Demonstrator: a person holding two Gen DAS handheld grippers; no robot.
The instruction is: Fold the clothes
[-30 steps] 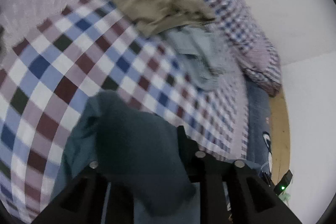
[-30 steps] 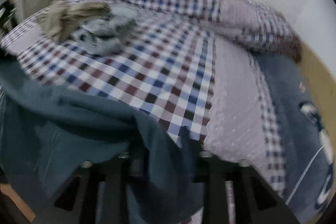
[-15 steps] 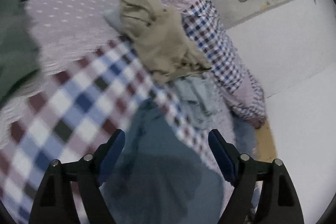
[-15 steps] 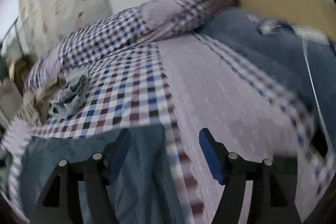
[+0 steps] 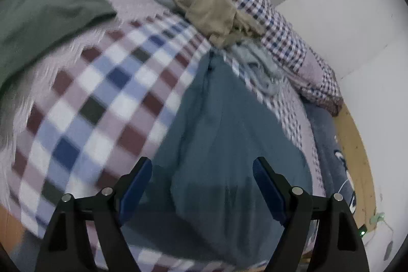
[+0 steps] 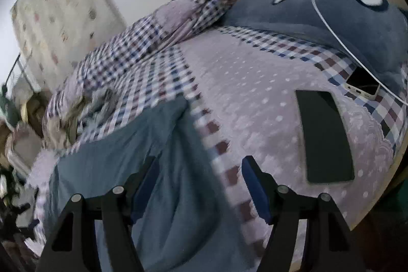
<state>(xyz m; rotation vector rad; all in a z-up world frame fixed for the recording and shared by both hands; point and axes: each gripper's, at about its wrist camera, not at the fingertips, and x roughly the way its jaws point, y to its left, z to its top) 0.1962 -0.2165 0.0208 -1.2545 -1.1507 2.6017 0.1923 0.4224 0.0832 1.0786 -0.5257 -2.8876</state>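
1. Left gripper (image 5: 202,185): jaws spread wide, blue pads facing each other, nothing between them. It hovers over the lower part of the blue-grey garment (image 5: 224,144).
2. Right gripper (image 6: 200,185): jaws spread wide, nothing gripped. Its left finger is over the garment (image 6: 153,182); its right finger is over the bedcover.
3. Blue-grey garment: lies released on the checked bedcover (image 5: 97,98). In the left wrist view it runs from 6 o'clock up toward a narrow end near the centre. In the right wrist view it fills the area from 6 to 8 o'clock, with soft folds along its length.
4. Tan garment (image 5: 211,9): crumpled heap at 12 o'clock in the left wrist view, well apart from the blue-grey garment.
5. Pale grey garment (image 5: 260,68): crumpled, just below the tan garment, at about 1 o'clock, near the narrow end of the blue-grey garment.
6. Dark green cloth (image 5: 43,17): at 10 o'clock in the left wrist view, lying on the bedcover.
7. Dark tablet (image 6: 325,137): flat on the dotted part of the bedcover at 3 o'clock in the right wrist view.
8. Phone (image 6: 362,87): beyond the tablet at about 2 o'clock, with a white cable (image 6: 331,24) running over the dark blue pillow (image 6: 331,14).
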